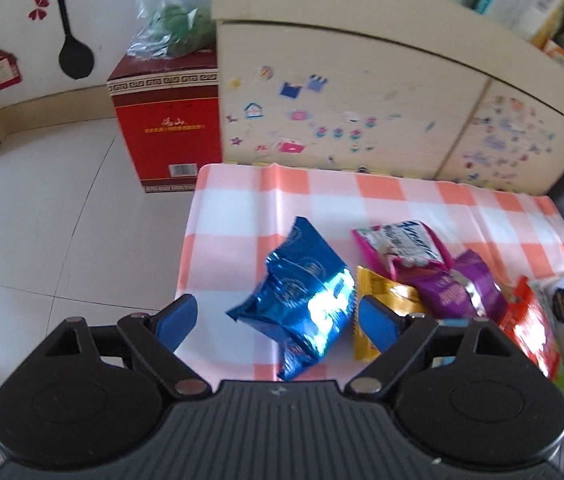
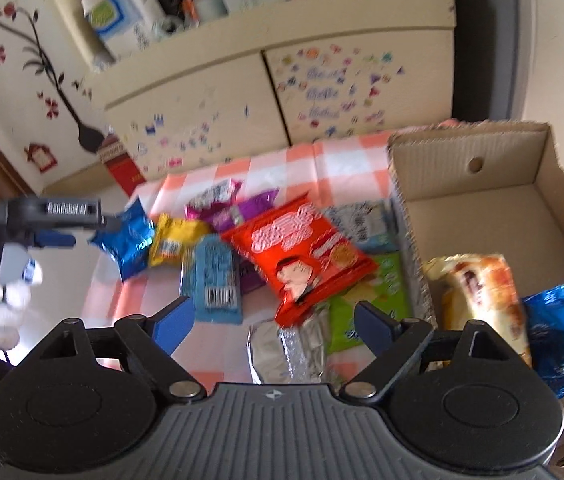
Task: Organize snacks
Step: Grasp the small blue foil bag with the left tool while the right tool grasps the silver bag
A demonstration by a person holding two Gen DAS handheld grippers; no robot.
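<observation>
1. Closest to the left camera is the left gripper [image 1: 276,322]. Its two blue fingers are wide apart and hold nothing.
2. Between those fingers lies a shiny blue bag [image 1: 303,304]. It sits on the checked cloth [image 1: 242,216], at about 12 o'clock from the gripper. No finger seems to touch it yet.
3. At 1 o'clock from it is a yellow bag [image 1: 377,296], then a purple bag [image 1: 455,288] and a pink and white bag [image 1: 401,246]. A red bag [image 1: 529,332] is at 3 o'clock.
4. In the right view, the right gripper [image 2: 274,322] is spread wide too, with nothing in it. It hangs over a silver bag [image 2: 282,348] and a green bag [image 2: 365,304].
5. A cardboard box [image 2: 481,168] sits at 2 o'clock from the right gripper. Inside it are a bread roll pack [image 2: 481,296] and another blue bag [image 2: 561,328].
6. I think the blue bag on the cloth is light, puffy and crinkly. Its foil looks slippery, and the snack inside may crush. A soft pinch across the middle, or on the flat sealed end, looks best.
</observation>
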